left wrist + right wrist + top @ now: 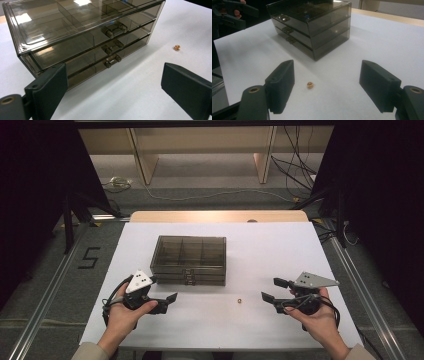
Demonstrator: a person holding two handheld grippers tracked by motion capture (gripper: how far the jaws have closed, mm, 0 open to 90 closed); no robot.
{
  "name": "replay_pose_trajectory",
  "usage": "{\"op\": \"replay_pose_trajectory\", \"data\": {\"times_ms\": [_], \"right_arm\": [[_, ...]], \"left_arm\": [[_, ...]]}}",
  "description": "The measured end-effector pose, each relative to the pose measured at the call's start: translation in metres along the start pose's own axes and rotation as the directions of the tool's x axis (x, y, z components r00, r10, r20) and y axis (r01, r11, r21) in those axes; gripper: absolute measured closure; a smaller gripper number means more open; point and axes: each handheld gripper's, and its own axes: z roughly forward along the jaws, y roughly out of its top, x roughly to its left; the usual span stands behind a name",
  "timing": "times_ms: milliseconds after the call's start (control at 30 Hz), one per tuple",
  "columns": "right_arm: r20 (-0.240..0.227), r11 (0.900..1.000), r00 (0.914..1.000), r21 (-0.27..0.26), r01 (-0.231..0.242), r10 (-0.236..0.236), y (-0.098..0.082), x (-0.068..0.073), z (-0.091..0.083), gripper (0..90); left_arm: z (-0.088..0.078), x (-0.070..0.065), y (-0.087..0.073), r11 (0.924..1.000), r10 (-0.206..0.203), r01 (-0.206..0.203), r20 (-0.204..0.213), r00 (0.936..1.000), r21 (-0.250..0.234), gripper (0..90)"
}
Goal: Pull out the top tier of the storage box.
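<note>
Meanwhile, on a white table (280, 245), a smoky see-through drawer box (189, 260) serves as the landmark: three shallow drawers stacked one above another, each with a small clear handle on the front face that is turned toward the person. The top shows several compartments through the lid. A tiny gold nut (240, 300) lies on the bare tabletop in front of the drawer box, off toward its right front corner and clearly apart from it, touching nothing else.

The left gripper (167, 296) is held in the person's left hand (125, 312) just in front of the box's left front corner, its jaws spread with nothing between them; in the left gripper view the jaws frame the drawer fronts and the nut (176, 47) sits beyond them to the right. The right gripper (272, 290), held in the right hand (317, 317), sits well to the right of the box and nearer the person, jaws likewise spread and empty. In the right gripper view the nut (310, 85) lies on the table between the two black jaws, closer to the left one, untouched by either, with the drawer box (312, 27) farther back.
</note>
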Motion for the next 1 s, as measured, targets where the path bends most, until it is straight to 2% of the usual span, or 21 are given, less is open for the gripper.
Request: {"op": "replay_pose_trajectory", "data": {"times_ms": [333, 500, 567, 600, 667, 700, 767, 833, 933, 1000], "right_arm": [[0.012, 1.000, 0.9999, -0.012, -0.006, 0.006, 0.003, 0.001, 0.000, 29.0], [0.022, 1.000, 0.9997, -0.012, -0.008, 0.008, 0.002, -0.001, 0.000, 29.0], [0.024, 1.000, 0.9997, -0.010, -0.008, 0.009, 0.002, -0.001, 0.000, 29.0], [0.025, 1.000, 0.9996, -0.011, -0.009, 0.009, 0.003, 0.000, 0.000, 29.0], [0.025, 1.000, 0.9997, -0.013, -0.001, 0.001, 0.003, 0.001, 0.001, 29.0], [0.025, 1.000, 0.9997, -0.012, -0.004, 0.004, 0.003, 0.001, 0.001, 29.0], [0.027, 1.000, 0.9996, -0.006, -0.003, 0.003, 0.003, 0.001, 0.002, 29.0], [0.027, 1.000, 0.9996, -0.007, -0.003, 0.003, 0.003, 0.001, 0.002, 29.0], [0.024, 1.000, 0.9997, -0.007, -0.004, 0.004, 0.004, 0.002, 0.003, 29.0], [0.024, 1.000, 0.9997, -0.006, -0.006, 0.007, 0.003, 0.003, 0.004, 29.0]], "left_arm": [[-0.003, -0.002, -0.001, 1.0000, 0.005, -0.005, -0.008, 1.0000, -0.008, 6.8], [-0.002, -0.007, 0.002, 0.9989, 0.045, -0.046, -0.047, 0.9979, -0.007, 11.0], [0.000, -0.010, 0.003, 0.9964, 0.085, -0.085, -0.065, 0.9943, -0.002, 15.9], [0.001, -0.012, 0.003, 0.9930, 0.118, -0.118, -0.079, 0.9900, -0.001, 15.7], [0.004, -0.017, 0.004, 0.9828, 0.184, -0.184, -0.110, 0.9768, 0.004, 16.7], [0.005, -0.019, 0.005, 0.9759, 0.217, -0.218, -0.131, 0.9674, 0.008, 18.8], [0.008, -0.024, 0.007, 0.9556, 0.293, -0.294, -0.171, 0.9407, 0.018, 23.0], [0.011, -0.028, 0.008, 0.9393, 0.340, -0.342, -0.196, 0.9197, 0.026, 26.7], [0.015, -0.033, 0.010, 0.9063, 0.418, -0.420, -0.242, 0.8754, 0.049, 34.6], [0.020, -0.037, 0.010, 0.8792, 0.469, -0.473, -0.279, 0.8380, 0.058, 39.5]]}}
